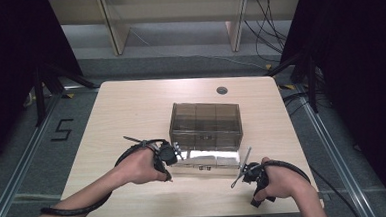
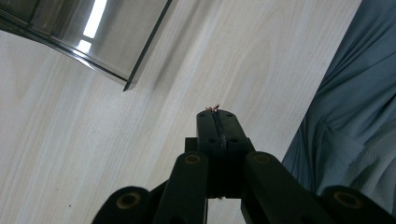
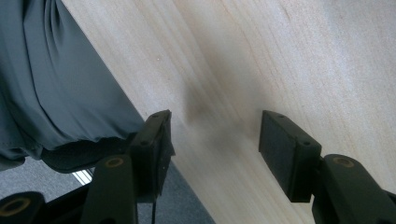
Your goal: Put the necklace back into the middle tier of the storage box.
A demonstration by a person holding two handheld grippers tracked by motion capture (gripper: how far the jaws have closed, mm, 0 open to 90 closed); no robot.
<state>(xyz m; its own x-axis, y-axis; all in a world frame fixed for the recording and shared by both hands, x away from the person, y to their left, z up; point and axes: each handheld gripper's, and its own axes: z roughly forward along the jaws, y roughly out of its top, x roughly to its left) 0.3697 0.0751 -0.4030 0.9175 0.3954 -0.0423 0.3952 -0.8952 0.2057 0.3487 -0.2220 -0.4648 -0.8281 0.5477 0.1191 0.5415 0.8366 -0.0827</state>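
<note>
Left tongs (image 2: 218, 116) jaws pressed together, pointing down. Right tongs (image 3: 215, 140) jaws spread wide, nothing between.

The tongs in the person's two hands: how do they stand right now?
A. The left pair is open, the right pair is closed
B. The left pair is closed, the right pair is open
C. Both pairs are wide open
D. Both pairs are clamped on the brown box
B: in the left gripper view the left tongs are pressed together over the table, while the right tongs stand apart with bare wood between them.
</note>
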